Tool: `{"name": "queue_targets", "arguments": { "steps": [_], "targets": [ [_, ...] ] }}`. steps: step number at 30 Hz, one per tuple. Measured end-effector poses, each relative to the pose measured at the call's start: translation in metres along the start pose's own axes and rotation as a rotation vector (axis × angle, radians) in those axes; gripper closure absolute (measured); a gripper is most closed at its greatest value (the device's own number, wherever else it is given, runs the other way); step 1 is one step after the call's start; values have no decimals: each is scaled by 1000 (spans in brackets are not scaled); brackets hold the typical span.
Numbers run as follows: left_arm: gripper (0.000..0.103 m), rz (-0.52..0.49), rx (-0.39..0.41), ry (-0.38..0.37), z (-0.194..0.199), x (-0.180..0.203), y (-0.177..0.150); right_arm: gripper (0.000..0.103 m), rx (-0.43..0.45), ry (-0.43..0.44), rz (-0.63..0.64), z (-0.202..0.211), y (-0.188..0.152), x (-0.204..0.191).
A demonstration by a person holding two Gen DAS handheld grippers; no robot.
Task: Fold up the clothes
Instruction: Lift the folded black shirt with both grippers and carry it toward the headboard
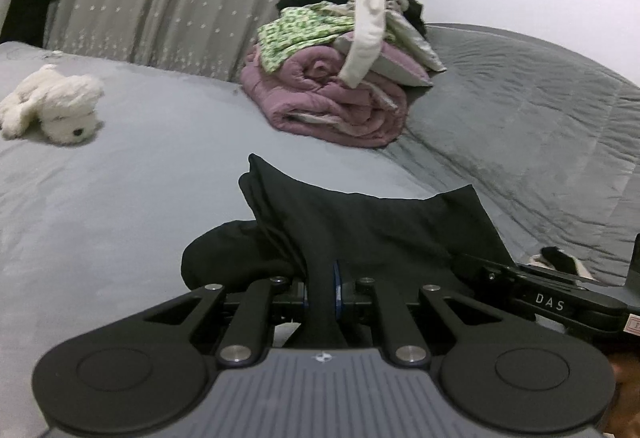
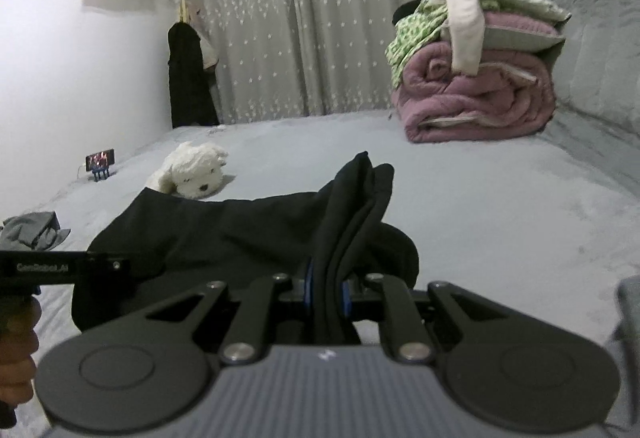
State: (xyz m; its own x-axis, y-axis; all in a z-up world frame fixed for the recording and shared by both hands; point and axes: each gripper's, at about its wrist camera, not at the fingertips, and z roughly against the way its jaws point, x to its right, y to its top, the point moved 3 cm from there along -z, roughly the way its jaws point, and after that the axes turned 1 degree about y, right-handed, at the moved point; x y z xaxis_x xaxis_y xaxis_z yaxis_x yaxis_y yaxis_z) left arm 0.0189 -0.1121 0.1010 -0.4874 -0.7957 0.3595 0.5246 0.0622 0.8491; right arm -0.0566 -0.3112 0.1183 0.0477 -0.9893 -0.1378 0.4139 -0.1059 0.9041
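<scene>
**Both claws clamped on the black garment, lifted off the bed**

Closest to us, the left claw (image 1: 320, 290) is pinched narrow on a bunched fold of the black garment (image 1: 360, 222), with the cloth running straight up between its blue-edged pads. Same story on the other side: our right claw (image 2: 328, 290) is squeezed down on a thick stack of layers of that same black garment (image 2: 224, 234), which stands up in a peak right in front of the claw's tips.

Between the two claws the fabric sags in a shallow curve, and a rounded lobe of it droops to the outer side of each claw. In the left view we can see the right tool poking in from the right edge, and in the right view the left tool comes in from the left edge, with fingers (image 2: 16, 354) wrapped around its handle.

Under it all is the grey bed (image 2: 500, 205). Off to the left lies a crumpled grey cloth (image 2: 32, 232). Further out a white plush dog (image 2: 192, 173) is lying on the bed, well apart from the garment. Past that sits a rolled pink quilt (image 2: 472, 97) with a messy clothes pile (image 2: 468, 5) on top, next to the padded headboard (image 2: 600, 29). Starry grey curtains (image 2: 300, 17) at the back.
</scene>
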Motion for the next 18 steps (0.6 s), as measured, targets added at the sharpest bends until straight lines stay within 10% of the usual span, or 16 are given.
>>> {"name": "queue_targets", "arguments": {
  "steps": [18],
  "targets": [
    [94, 29, 59, -201, -54, 162, 39, 91, 200, -53, -67, 119, 63, 148]
  ]
}}
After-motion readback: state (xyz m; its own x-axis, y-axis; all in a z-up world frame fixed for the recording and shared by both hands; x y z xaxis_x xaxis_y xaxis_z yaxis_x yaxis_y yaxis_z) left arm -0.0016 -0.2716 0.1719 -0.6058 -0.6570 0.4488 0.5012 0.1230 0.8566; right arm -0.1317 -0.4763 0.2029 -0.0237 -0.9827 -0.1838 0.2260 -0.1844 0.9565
